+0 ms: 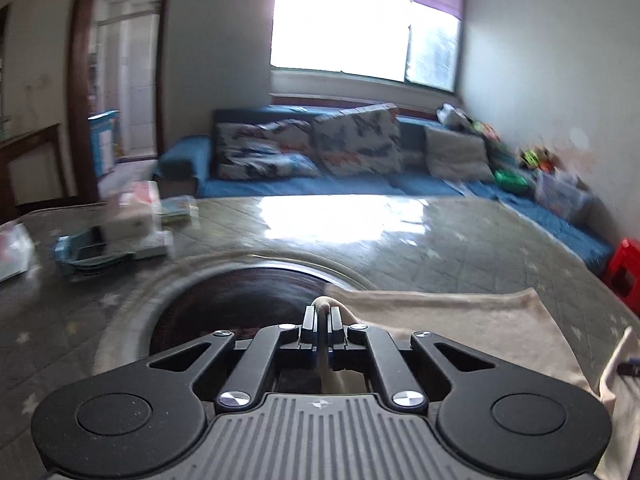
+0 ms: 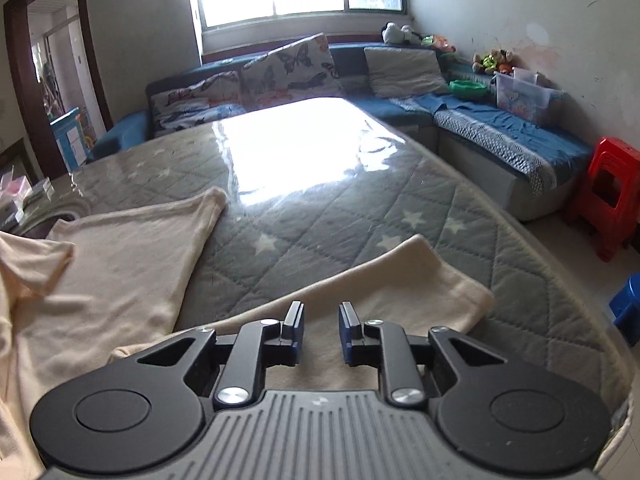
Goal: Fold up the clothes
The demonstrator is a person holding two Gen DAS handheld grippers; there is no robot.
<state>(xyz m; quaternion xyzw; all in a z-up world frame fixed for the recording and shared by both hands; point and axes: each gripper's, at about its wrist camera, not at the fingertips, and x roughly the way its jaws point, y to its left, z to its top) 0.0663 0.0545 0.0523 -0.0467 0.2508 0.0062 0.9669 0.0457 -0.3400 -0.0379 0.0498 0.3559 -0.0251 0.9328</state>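
Note:
A cream garment (image 2: 120, 264) lies spread on the quilted grey table cover (image 2: 320, 216), with two long parts running away from me like trouser legs. My left gripper (image 1: 322, 312) is shut on a fold of the cream garment (image 1: 460, 328) and holds it lifted, with cloth poking up between the fingers. My right gripper (image 2: 319, 314) is open and empty, low over the right-hand part of the garment (image 2: 400, 280). A raised fold of the garment (image 2: 28, 256) stands at the far left of the right wrist view.
A round dark opening (image 1: 240, 292) lies in the table in front of the left gripper. Boxes and packets (image 1: 120, 228) sit at the table's left. A blue sofa with cushions (image 2: 288, 68) runs behind and to the right. A red stool (image 2: 608, 196) and a blue stool (image 2: 628, 304) stand at the right.

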